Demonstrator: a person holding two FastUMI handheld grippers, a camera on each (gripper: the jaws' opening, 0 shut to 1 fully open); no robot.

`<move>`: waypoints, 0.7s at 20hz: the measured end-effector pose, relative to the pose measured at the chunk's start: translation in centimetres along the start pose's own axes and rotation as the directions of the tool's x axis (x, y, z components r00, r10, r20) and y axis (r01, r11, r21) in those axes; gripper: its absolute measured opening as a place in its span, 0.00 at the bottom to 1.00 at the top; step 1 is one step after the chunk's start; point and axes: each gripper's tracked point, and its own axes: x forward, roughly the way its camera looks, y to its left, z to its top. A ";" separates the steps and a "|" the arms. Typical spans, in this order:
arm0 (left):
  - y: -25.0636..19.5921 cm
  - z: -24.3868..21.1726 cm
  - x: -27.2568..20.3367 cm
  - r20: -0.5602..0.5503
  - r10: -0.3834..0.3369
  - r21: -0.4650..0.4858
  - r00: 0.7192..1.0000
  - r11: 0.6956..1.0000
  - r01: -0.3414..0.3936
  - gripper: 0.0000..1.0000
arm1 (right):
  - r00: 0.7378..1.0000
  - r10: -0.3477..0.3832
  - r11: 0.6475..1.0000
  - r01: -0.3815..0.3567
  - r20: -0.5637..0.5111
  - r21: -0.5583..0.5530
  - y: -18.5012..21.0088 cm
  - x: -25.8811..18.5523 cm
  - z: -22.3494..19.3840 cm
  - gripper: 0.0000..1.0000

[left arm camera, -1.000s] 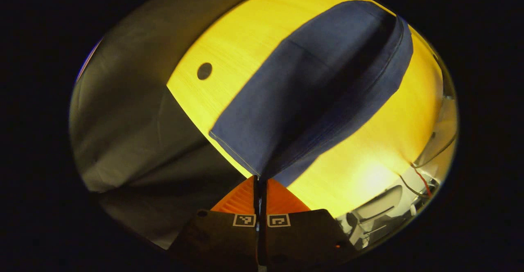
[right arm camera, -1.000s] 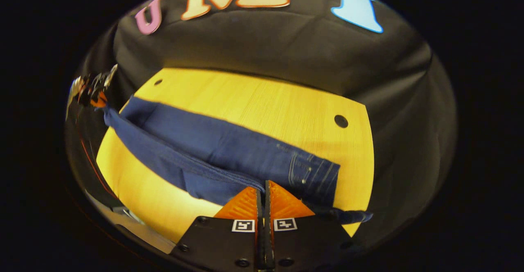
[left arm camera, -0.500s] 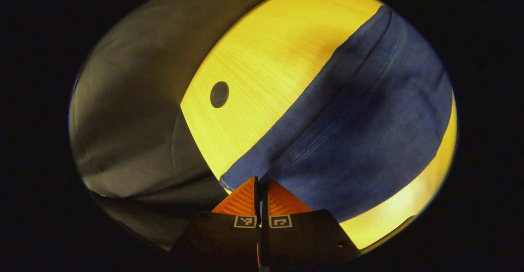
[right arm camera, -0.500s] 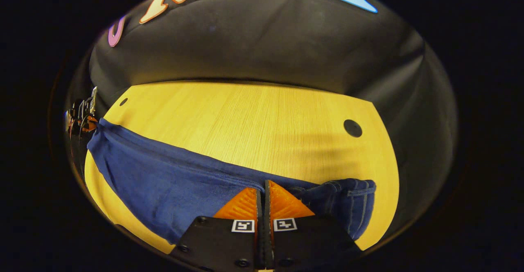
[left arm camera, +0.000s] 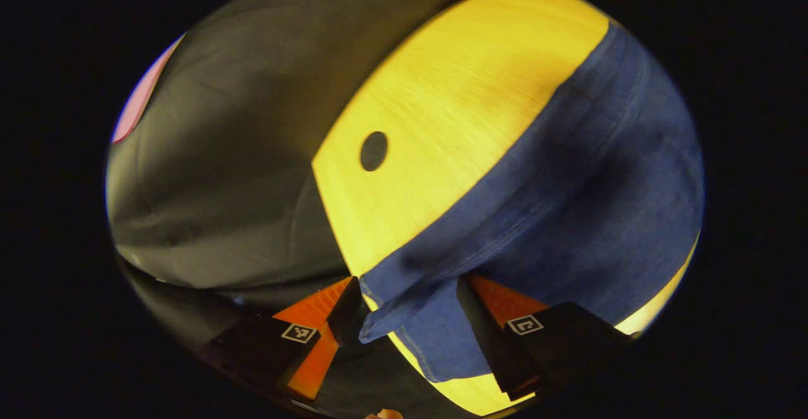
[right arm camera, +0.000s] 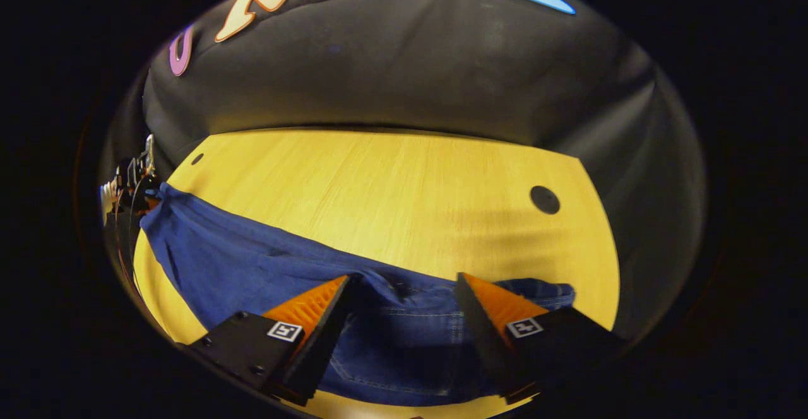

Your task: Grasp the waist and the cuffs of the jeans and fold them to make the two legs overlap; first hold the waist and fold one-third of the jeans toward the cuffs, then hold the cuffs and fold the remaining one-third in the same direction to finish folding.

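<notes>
Between the spread fingers of the left gripper (left arm camera: pixel 410 318), released, the cuffs (left arm camera: pixel 413 337) of the jeans (left arm camera: pixel 568 217) are lying loose at the worktop (left arm camera: pixel 442 110) edge; the right gripper (right arm camera: pixel 401 318), likewise released, is straddling the waist (right arm camera: pixel 410 337). The jeans are stretching lengthwise along the near edge, long axis running gripper to gripper. Likely handling: soft, limp, moderately heavy denim, not fragile; hemmed cuffs and waistband are offering the firmest holds.
</notes>
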 end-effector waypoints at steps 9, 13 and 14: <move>0.1 -3.0 -3.2 0.048 0.102 -0.468 0.994 0.881 -0.068 0.95 | 0.990 -0.139 0.980 0.138 -0.002 0.145 -11.4 -6.9 -4.1 0.99; 0.4 -2.2 -2.6 0.042 0.107 -0.633 0.993 0.772 -0.057 0.95 | 0.990 -0.125 0.969 0.137 -0.072 0.205 -13.3 -7.1 -9.0 0.99; 0.6 -1.5 -3.0 0.046 0.106 -0.659 0.993 0.750 -0.050 0.95 | 0.990 -0.106 0.965 0.125 -0.093 0.230 -13.2 -6.1 -10.0 0.99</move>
